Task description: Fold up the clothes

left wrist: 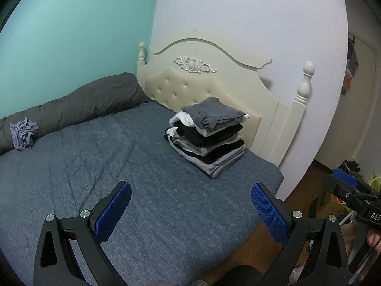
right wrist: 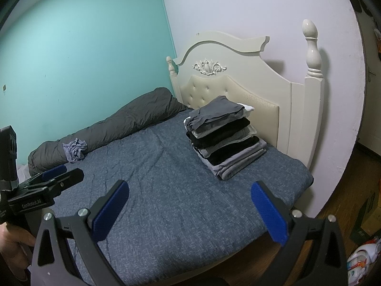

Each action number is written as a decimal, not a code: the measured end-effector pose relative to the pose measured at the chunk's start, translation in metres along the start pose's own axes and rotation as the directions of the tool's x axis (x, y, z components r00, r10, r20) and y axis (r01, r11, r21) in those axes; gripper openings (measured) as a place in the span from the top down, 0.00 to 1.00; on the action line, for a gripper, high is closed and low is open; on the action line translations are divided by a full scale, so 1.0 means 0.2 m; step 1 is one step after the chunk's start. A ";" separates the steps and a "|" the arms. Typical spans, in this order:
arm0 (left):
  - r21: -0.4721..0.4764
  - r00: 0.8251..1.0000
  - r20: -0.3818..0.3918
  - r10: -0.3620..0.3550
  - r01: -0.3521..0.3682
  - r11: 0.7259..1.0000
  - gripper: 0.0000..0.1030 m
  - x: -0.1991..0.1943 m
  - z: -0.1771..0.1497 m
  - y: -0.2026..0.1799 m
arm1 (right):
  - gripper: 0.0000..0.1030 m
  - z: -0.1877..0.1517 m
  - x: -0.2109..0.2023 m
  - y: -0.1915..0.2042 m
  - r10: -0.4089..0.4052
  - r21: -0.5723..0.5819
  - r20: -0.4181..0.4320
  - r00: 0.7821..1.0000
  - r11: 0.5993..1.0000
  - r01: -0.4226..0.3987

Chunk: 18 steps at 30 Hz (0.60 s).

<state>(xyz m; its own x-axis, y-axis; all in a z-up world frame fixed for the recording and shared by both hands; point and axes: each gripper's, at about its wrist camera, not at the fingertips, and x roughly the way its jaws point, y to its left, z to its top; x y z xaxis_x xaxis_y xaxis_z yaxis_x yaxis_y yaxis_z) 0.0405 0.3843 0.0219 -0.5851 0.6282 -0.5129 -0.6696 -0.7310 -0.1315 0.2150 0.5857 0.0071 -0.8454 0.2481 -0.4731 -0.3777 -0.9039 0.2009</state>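
One crumpled garment (left wrist: 23, 132) is all we can see left unfolded: a small bluish-grey bundle lying on the bed (left wrist: 147, 190), on the far side from the folded stack (left wrist: 207, 138) and resting against the rolled grey duvet (left wrist: 78, 104) along the teal wall. The stack itself sits close to the headboard (left wrist: 214, 78), near the bed's right edge.

We judge the bundle light, thin and limp, with no stiffness to help us; it will sag and trail when lifted, and the textured blue pads should hold it without slipping. Pinching a loose outer edge or a corner, if one can be found, seems wiser than biting into the middle of the wad, so that it shakes open as it rises. Its seams and hems are too small to make out.

Our left claw (left wrist: 190, 212) is spread wide with nothing between its pads, and our right claw (right wrist: 190, 212) is likewise wide apart and holds nothing; both hover over the bed, well apart from the bundle.

On the left tool's body, in the right wrist view, we read "GenRobot.AI"; on the right tool's body, only "DAS" shows.
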 end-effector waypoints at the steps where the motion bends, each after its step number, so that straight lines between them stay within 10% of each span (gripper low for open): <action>1: 0.001 1.000 0.000 -0.001 0.001 1.000 0.00 0.00 0.00 0.00 | 0.00 0.00 0.00 0.00 0.000 0.000 0.000 1.000 1.000 0.000; 18: -0.001 1.000 0.000 -0.021 0.021 1.000 0.00 0.00 -0.01 0.01 | 0.00 -0.01 -0.01 -0.01 -0.003 0.005 -0.001 1.000 1.000 0.003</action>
<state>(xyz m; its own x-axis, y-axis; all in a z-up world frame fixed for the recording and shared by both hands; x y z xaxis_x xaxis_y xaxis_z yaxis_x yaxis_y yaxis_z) 0.0408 0.3824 0.0209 -0.5708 0.6437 -0.5098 -0.6816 -0.7177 -0.1429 0.2180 0.5858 0.0063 -0.8436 0.2506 -0.4750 -0.3824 -0.9012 0.2037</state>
